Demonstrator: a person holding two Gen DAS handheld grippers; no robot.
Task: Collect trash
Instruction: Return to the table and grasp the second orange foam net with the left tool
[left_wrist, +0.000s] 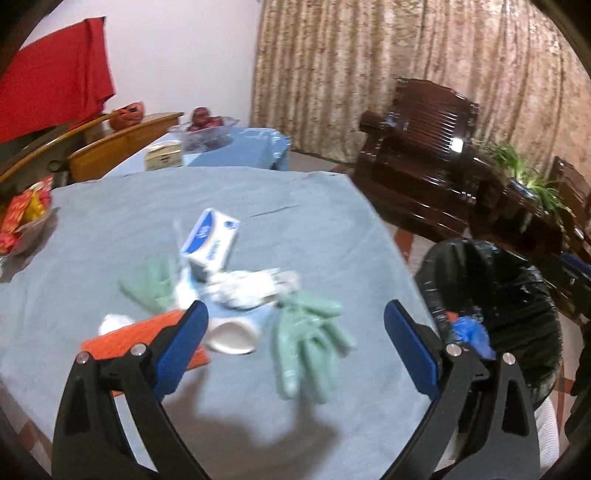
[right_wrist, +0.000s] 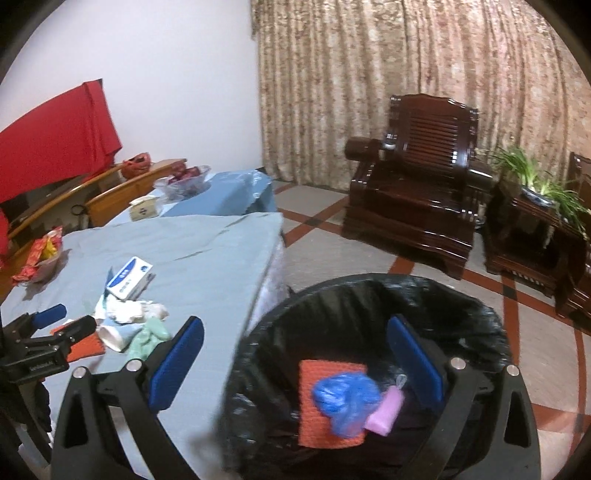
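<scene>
Left wrist view: left gripper (left_wrist: 293, 321) spread wide and empty above a green glove (left_wrist: 310, 347) on the table (left_wrist: 110, 206). Right gripper (right_wrist: 295, 339) likewise apart, empty, over the bin (right_wrist: 369, 295) holding trash.

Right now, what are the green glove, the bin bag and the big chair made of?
Green glove: probably thin rubber or plastic, matte, limp and floppy. Bin bag: thin black plastic, shiny and crinkled. Big chair: seemingly dark wood, glossy varnish with bright reflections.
</scene>
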